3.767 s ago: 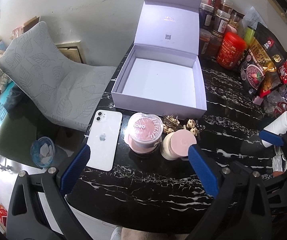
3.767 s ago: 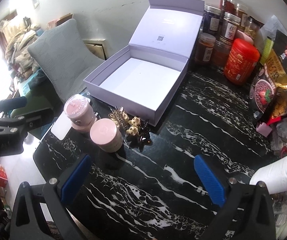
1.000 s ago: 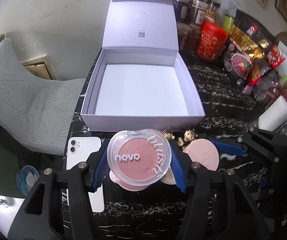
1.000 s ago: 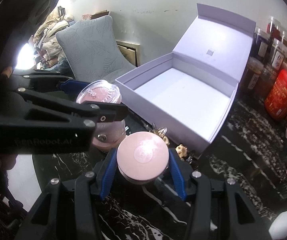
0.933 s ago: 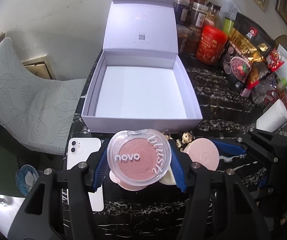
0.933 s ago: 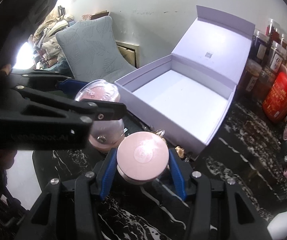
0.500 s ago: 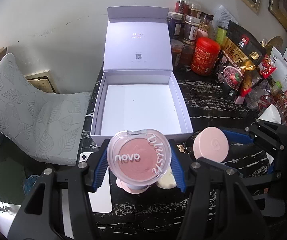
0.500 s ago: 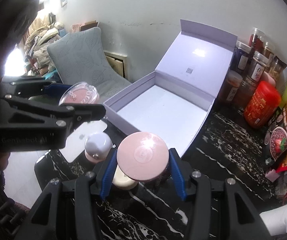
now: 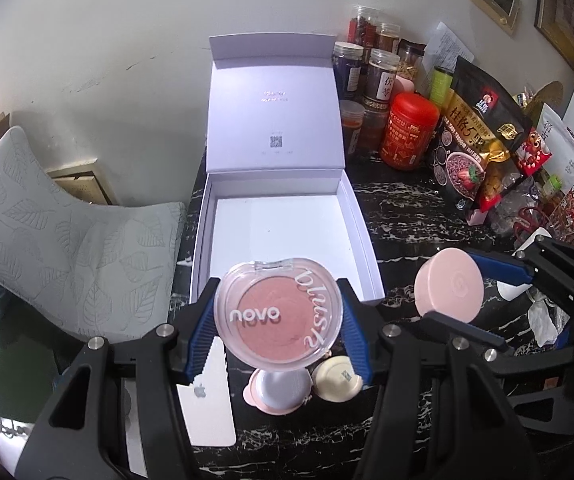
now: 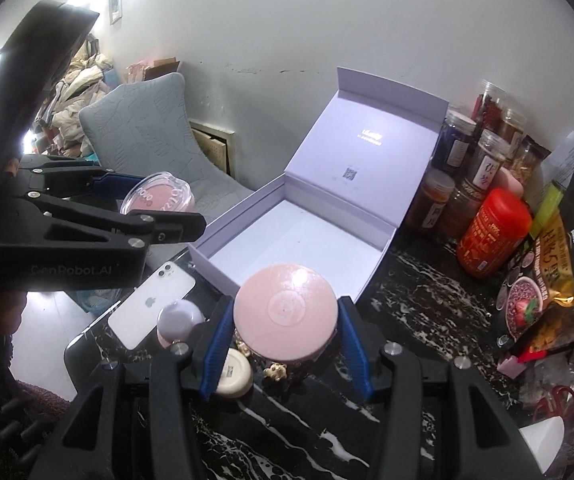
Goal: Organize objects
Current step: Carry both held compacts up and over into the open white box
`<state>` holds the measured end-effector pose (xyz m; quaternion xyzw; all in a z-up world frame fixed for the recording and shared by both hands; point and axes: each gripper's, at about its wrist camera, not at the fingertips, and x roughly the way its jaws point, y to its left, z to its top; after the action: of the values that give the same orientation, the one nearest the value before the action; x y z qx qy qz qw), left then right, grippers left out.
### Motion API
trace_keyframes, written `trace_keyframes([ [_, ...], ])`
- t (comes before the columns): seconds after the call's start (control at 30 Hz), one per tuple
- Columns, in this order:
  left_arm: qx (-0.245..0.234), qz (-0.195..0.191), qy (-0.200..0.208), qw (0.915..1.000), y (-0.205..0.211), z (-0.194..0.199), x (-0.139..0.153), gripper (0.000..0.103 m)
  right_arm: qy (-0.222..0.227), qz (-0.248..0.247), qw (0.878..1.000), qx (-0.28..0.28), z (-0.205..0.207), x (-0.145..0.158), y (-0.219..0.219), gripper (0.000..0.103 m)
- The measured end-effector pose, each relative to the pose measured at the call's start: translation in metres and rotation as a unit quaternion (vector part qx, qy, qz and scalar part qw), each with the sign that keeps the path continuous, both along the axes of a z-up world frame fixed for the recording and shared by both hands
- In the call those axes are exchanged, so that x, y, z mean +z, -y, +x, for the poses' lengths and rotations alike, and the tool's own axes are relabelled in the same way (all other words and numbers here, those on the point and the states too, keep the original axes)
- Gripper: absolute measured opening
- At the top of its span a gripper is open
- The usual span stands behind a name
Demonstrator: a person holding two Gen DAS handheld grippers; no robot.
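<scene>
We hold two things above the black marble counter (image 9: 415,216). Our left tool (image 9: 278,322) is clamped on the round clear-lidded pink blush compact (image 9: 278,316); our right tool (image 10: 285,330) is clamped on the round matte pink jar (image 10: 285,316). The open pale lilac cardboard box (image 9: 361,236) lies just behind both, its lid upright.
</scene>
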<state>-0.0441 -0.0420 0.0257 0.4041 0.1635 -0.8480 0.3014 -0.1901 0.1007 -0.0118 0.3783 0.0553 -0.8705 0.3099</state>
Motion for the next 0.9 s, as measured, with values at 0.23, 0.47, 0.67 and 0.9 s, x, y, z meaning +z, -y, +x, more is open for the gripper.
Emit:
trace_keyframes([
  [0.23,-0.012,0.000,0.005,0.9999,0.011,-0.012,0.002,0.054,-0.002,0.002,1.000,-0.022,-0.010,0.005,-0.001,0.052],
  [0.47,-0.016,0.010,0.016,0.9997,0.027,-0.017,-0.008,0.054,0.008,0.002,0.999,-0.040,-0.025,0.000,0.005,0.052],
  [0.67,-0.019,0.024,0.026,0.9992,0.046,-0.025,-0.023,0.054,0.019,0.006,0.999,-0.046,-0.042,-0.009,0.015,0.052],
  [0.9,-0.021,0.036,0.036,0.9985,0.075,-0.039,-0.040,0.054,0.030,0.010,0.998,-0.053,-0.070,-0.023,0.026,0.052],
])
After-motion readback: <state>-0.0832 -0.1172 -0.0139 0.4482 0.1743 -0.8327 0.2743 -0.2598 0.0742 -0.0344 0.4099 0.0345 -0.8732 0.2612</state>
